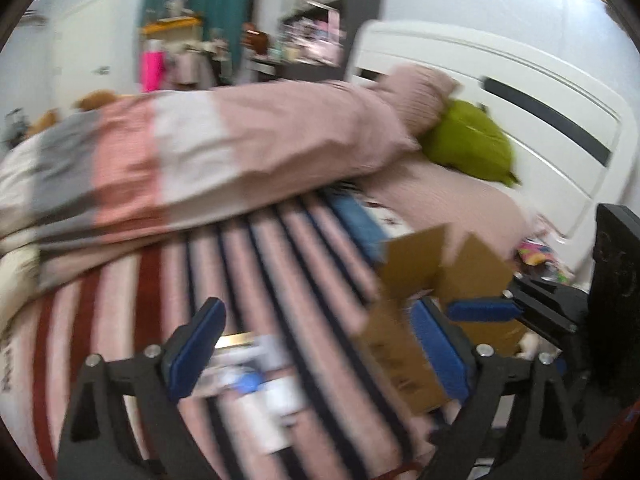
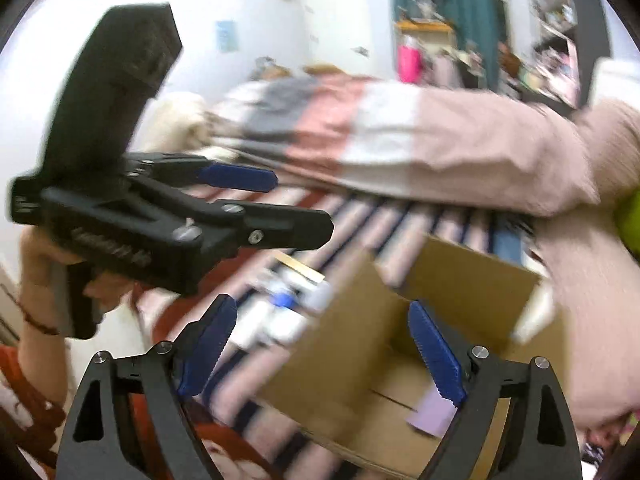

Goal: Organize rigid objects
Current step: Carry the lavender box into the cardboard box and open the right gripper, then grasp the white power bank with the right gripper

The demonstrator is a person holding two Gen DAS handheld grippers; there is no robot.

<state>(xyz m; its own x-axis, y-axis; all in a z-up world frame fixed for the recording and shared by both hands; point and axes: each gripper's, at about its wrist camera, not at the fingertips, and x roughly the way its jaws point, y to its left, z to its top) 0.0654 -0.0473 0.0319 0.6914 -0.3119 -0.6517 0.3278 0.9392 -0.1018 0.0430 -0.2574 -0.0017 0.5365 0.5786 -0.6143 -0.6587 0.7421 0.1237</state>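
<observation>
Both views are motion-blurred. An open cardboard box [image 1: 404, 344] [image 2: 400, 344] stands on a striped bedspread [image 1: 280, 248]. A pile of small white and blue items [image 1: 256, 380] [image 2: 288, 304] lies on the bedspread left of the box. My left gripper [image 1: 320, 340] is open and empty above the items and the box's left wall; it also shows from the side in the right wrist view [image 2: 300, 204]. My right gripper [image 2: 324, 340] is open and empty over the box's left flap. A lilac object [image 2: 432, 412] lies inside the box.
A folded pink, white and grey duvet [image 1: 180, 160] lies across the bed behind. A green cushion [image 1: 468, 144] and a pink pillow [image 1: 416, 92] rest by the white headboard [image 1: 540, 92]. Cluttered shelves [image 1: 312, 20] stand beyond the bed.
</observation>
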